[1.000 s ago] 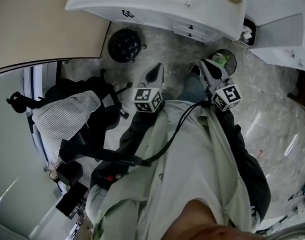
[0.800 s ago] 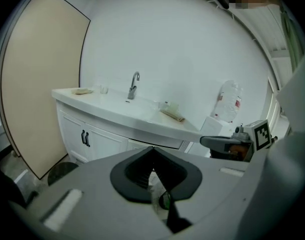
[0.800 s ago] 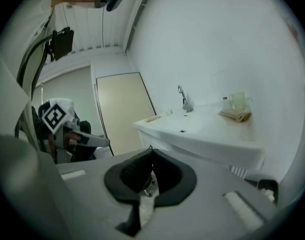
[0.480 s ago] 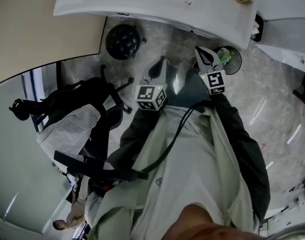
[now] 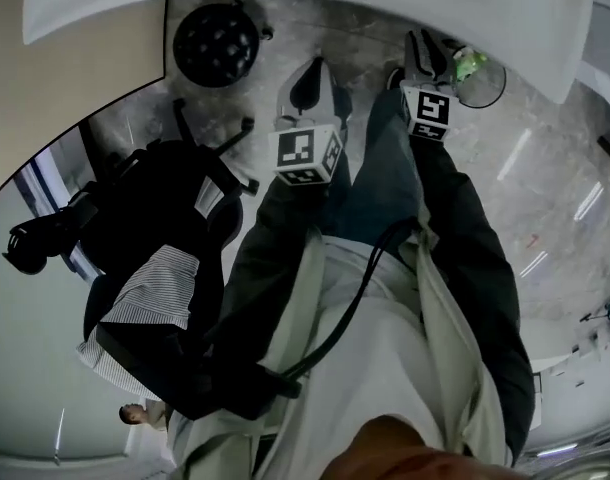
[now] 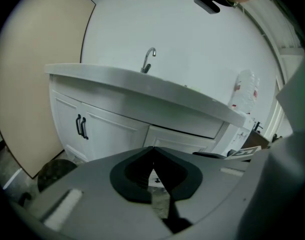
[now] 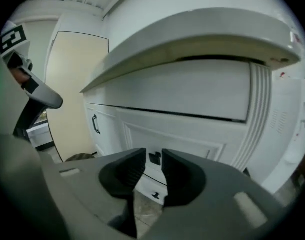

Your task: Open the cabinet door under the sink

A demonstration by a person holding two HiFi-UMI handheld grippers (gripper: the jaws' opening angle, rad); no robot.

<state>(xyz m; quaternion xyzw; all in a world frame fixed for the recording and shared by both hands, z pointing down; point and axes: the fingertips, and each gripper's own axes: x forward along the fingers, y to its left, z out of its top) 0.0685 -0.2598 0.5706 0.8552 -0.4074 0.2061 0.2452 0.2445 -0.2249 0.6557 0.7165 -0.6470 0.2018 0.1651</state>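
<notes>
My left gripper (image 6: pixel 152 153) has its jaws pressed together on nothing. It points at the white cabinet (image 6: pixel 100 134) under the sink counter (image 6: pixel 142 86). The cabinet doors are shut, their 2 black handles (image 6: pixel 81 127) side by side, so I cannot see what is inside. My right gripper (image 7: pixel 153 156) has just been opening, and its jaws stand slightly apart and empty, clear of the cabinet front. Near it on the floor, a round bin (image 5: pixel 490 88) holds something green (image 5: pixel 469 63).

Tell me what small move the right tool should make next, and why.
Probably ease the right tool forward to the dark handle on the cabinet front: its jaws have just been opening, nothing between them, and that handle shows in their gap.
</notes>
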